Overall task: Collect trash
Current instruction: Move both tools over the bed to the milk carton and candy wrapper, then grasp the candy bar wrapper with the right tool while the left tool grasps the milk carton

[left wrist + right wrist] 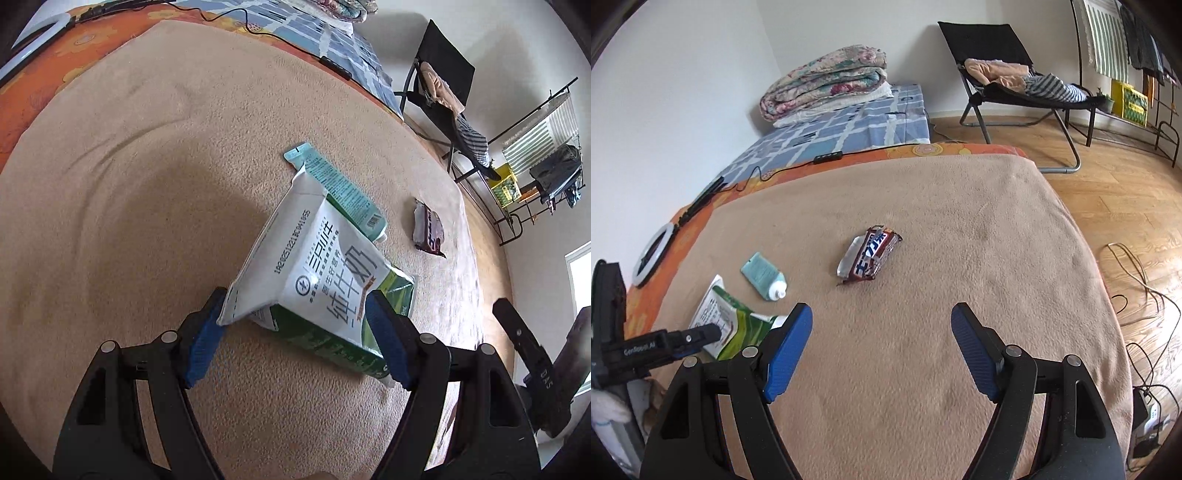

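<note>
My left gripper [295, 332] sits low in its own frame with both blue-padded jaws spread wide, and the flattened white and green milk carton [325, 288] lies between them on the tan fleece blanket [129, 184]; the left pad is just at the carton's white folded corner and the right pad overlaps its green lower edge, but I cannot tell whether either pad is truly pressing, so I count nothing as held yet. The carton's long axis runs from the lower right of the frame up toward the centre, skewed across my jaw line, so I judge the closing squeeze would catch it across its short width near the bottom end. Behind it, toward the centre right, the teal squeeze tube with a white cap [340, 192] lies partly tucked under the carton's top, its length roughly parallel to the carton. Further right lies the crumpled brown and silver snack wrapper [428, 229], well apart from both. My right gripper [882, 332] hovers above bare blanket, jaws wide apart and empty, and in its view the wrapper [870, 254] lies straight ahead just above centre, its long axis tilted from lower left to upper right. So the left hand is nearer the carton and tube, and the right is nearer the wrapper, which I judge to be its likely target
</note>
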Tool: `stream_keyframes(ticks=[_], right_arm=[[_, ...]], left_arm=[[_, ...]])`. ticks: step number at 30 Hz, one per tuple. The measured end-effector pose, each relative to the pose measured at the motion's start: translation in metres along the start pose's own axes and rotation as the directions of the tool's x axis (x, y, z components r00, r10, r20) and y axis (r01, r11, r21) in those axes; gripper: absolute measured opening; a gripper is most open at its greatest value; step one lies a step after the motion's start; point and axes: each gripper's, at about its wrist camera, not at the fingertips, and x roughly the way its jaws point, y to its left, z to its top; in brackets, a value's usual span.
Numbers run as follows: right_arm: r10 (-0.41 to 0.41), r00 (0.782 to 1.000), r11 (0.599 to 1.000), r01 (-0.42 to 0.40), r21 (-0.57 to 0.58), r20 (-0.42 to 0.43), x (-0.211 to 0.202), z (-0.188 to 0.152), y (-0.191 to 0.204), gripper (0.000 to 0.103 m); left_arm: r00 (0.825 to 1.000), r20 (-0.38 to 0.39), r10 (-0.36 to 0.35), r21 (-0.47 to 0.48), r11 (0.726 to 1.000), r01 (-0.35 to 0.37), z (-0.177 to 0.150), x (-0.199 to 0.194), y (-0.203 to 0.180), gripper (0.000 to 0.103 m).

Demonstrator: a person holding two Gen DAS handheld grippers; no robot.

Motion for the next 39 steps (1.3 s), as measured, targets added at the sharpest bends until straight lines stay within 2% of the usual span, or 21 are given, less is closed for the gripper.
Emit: stream_keyframes(ticks=[1,5,12,14,15,16,19,25,27,36,39], right_arm=[[0.011,1.0,1.0,-0.011,0.02,-0.011,0.01,0.005,-0.002,0.077],[0.038,0.999,0.995,-0.035,0.09,-0.039,0.041,0.018,-0.006,0.077],[0.002,0.998,0.997,0.003,0.076,-0.065,0.077,0.027,0.004,0.076],[0.0,0.997,0.997,0.006,0.077,-0.08,0.083,0.026,0.006,0.052],[0.008,0.995,0.997,0.0,0.082,-0.101,0.087,0.025,0.006,0.025],[0.015,0.992,0.996,-0.004,0.091,-0.122,0.09,0.023,0.005,0.011],[0.069,0.992,0.992,-0.056,0.116,-0.109,0.083,0.019,0.003,0.006],[0.152,0.98,0.986,-0.141,0.09,-0.128,0.07,0.005,0.015,0.005],[0.166,0.977,0.984,-0.155,0.085,-0.135,0.069,-0.001,0.019,0.005],[0.164,0.978,0.984,-0.153,0.092,-0.127,0.067,-0.017,0.025,0.005],[0.153,0.98,0.987,-0.144,0.077,-0.124,0.066,-0.017,0.027,0.005]], left_arm=[[1.0,0.007,0.012,0.016,1.0,-0.012,0.001,0.001,-0.002,0.066],[0.998,0.052,0.022,0.043,0.999,-0.024,0.005,0.001,-0.003,0.062],[0.992,0.126,0.0,0.104,0.995,-0.014,0.009,-0.014,-0.007,0.047],[0.99,0.139,0.001,0.123,0.992,-0.019,0.009,-0.017,-0.01,0.046],[0.989,0.148,0.003,0.132,0.991,-0.023,0.008,-0.018,-0.013,0.045],[0.987,0.158,0.005,0.146,0.989,-0.029,0.008,-0.02,-0.016,0.043],[0.984,0.179,0.0,0.181,0.983,-0.032,0.009,-0.026,-0.026,0.04],[0.982,0.187,-0.007,0.218,0.975,-0.034,0.009,-0.025,-0.041,0.04],[0.984,0.174,-0.026,0.215,0.977,-0.012,0.008,-0.024,-0.042,0.04],[0.984,0.153,-0.091,0.169,0.984,0.065,0.009,-0.013,-0.047,0.042],[0.987,0.112,-0.118,0.171,0.981,0.098,0.007,-0.004,-0.05,0.044]])
